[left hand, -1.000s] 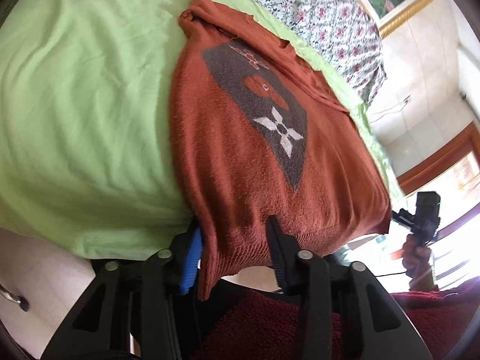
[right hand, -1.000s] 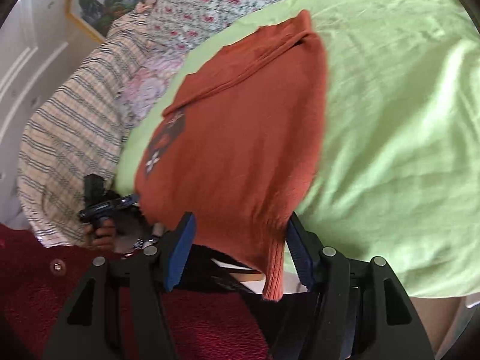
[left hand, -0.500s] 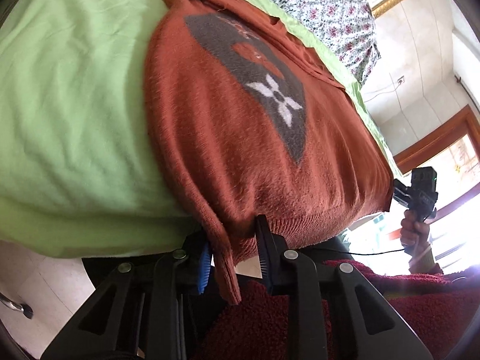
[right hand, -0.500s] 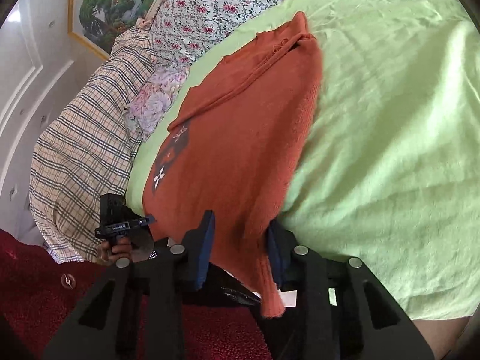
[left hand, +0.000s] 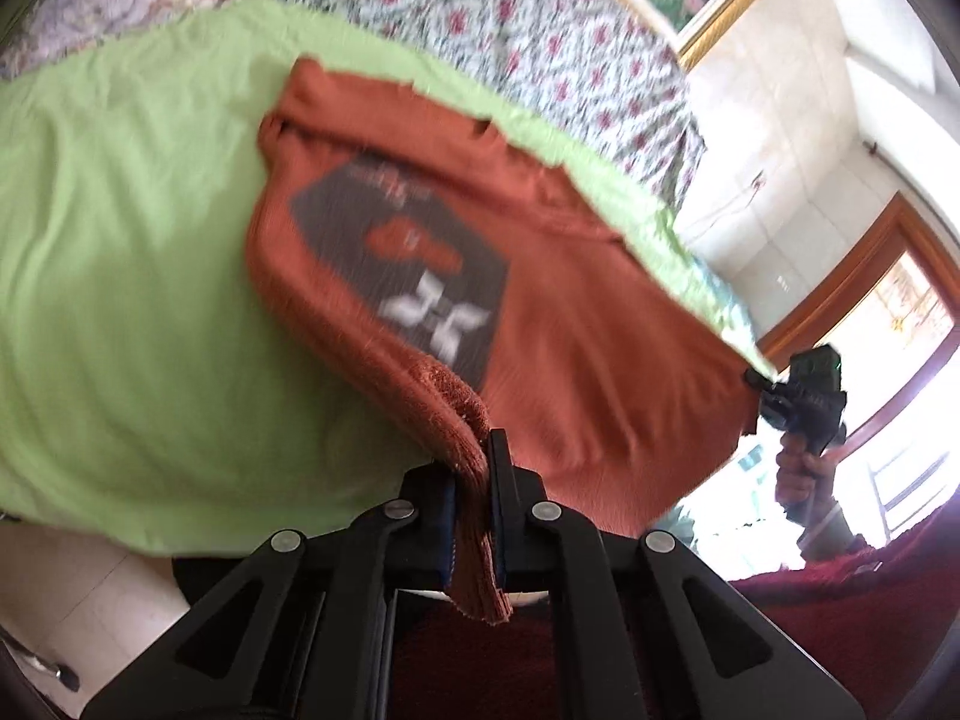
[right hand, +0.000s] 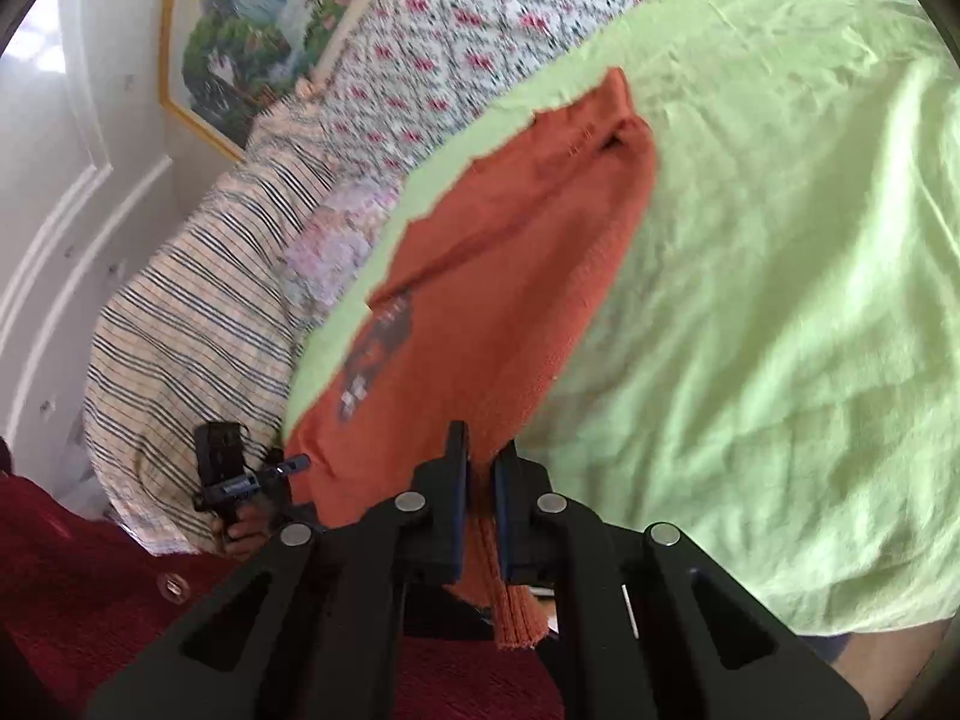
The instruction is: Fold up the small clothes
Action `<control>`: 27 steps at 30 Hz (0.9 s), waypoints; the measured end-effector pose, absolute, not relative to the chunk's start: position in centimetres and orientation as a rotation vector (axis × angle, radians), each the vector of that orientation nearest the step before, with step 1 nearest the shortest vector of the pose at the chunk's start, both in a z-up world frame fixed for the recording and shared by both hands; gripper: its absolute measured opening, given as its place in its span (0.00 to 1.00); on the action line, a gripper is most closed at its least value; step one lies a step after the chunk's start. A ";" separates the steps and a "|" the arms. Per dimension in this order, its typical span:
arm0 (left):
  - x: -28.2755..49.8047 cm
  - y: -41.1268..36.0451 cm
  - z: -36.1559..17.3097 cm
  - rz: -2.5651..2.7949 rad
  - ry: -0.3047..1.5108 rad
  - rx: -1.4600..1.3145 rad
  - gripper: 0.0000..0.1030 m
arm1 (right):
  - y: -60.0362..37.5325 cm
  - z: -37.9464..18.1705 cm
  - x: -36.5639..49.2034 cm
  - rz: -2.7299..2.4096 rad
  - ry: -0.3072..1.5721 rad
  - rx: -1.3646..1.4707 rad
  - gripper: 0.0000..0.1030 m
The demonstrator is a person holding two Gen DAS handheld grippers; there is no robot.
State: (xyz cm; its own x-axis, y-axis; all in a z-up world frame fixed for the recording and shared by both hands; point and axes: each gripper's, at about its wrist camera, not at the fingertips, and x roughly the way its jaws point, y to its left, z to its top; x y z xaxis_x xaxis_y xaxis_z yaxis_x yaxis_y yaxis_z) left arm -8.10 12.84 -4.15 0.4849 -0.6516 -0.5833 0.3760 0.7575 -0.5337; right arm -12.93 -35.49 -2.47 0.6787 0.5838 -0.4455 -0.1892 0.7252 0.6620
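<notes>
Both grippers have closed on the sweater (left hand: pixel 558 324) since 1 second ago, when the jaws stood wide with the hem hanging loose between them. The left gripper (left hand: pixel 475 474) now pinches the ribbed hem at its corner, jaws nearly together with only the bunched knit between; the right gripper (right hand: pixel 480 468) does the same at the other hem corner, a strip of ribbing dangling below its fingers. The sweater lies ahead of each gripper on the green sheet (right hand: pixel 780 276), collar at the far end, its dark patch face up. From the left view the cloth near the jaws is lifted off the sheet and stretched toward the other gripper, and both pictures are blurred, so I'd say the lift has begun. With both corners secured, the fold looks ready: carry the hem forward over the body toward the collar. The floral cover (right hand: pixel 468 30) beyond looks undisturbed
</notes>
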 end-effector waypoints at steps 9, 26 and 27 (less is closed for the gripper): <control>-2.8 13.4 1.5 -0.598 0.660 -0.365 0.05 | -35.9 1.9 -9.8 0.459 0.549 0.641 0.08; 17.7 13.5 4.8 -0.433 0.600 -0.391 0.05 | -38.9 7.7 10.0 0.265 0.532 0.540 0.08; 18.9 13.3 4.6 -0.425 0.612 -0.385 0.05 | -39.1 7.6 10.8 0.256 0.539 0.539 0.08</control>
State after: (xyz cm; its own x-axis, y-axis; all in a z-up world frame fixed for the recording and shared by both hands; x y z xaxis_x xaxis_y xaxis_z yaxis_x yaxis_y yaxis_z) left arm 18.89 13.33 4.64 0.7383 -0.4878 -0.4659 0.2658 0.8452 -0.4637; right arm 10.80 -39.08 7.56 0.8313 0.3665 -0.4178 -0.0912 0.8315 0.5480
